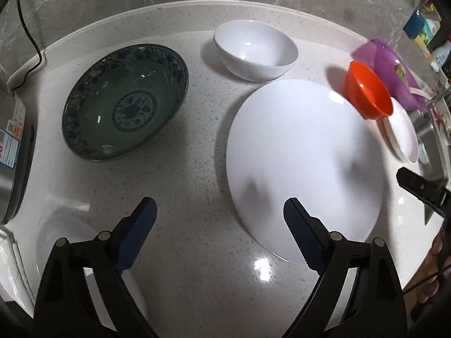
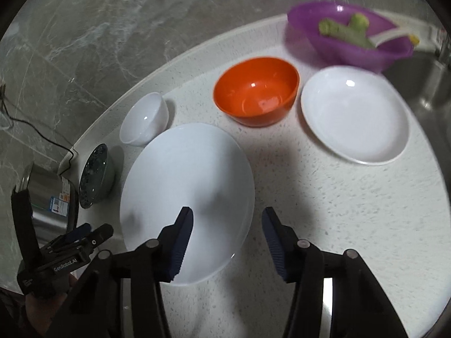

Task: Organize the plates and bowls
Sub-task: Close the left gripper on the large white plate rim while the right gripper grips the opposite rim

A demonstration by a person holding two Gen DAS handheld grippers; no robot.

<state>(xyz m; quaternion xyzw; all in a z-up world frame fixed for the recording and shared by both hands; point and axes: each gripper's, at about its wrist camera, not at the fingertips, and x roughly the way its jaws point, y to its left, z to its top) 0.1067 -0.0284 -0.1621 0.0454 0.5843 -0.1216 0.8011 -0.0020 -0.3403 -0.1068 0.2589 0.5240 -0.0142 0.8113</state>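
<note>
A large white plate [image 1: 304, 163] lies flat on the speckled counter. My left gripper [image 1: 220, 208] hangs open just above its left rim, one finger over the plate and the other over bare counter. My right gripper [image 2: 227, 214] is open over the same plate's [image 2: 186, 180] right rim, with nothing pressed between the pads. Beyond stand a green patterned bowl [image 1: 124, 101], a white bowl [image 1: 255, 49], an orange bowl [image 2: 255, 93] and a shallow white plate [image 2: 355, 115]. In the right wrist view the left gripper [image 2: 93, 229] shows at the lower left.
A purple bowl [image 2: 352, 42] holding green vegetables sits at the back right beside a steel sink [image 2: 428, 84]. A steel cooker [image 1: 11, 146] with a black cable stands at the left edge. Another white dish [image 1: 64, 236] lies under my left gripper. A grey marble wall backs the counter.
</note>
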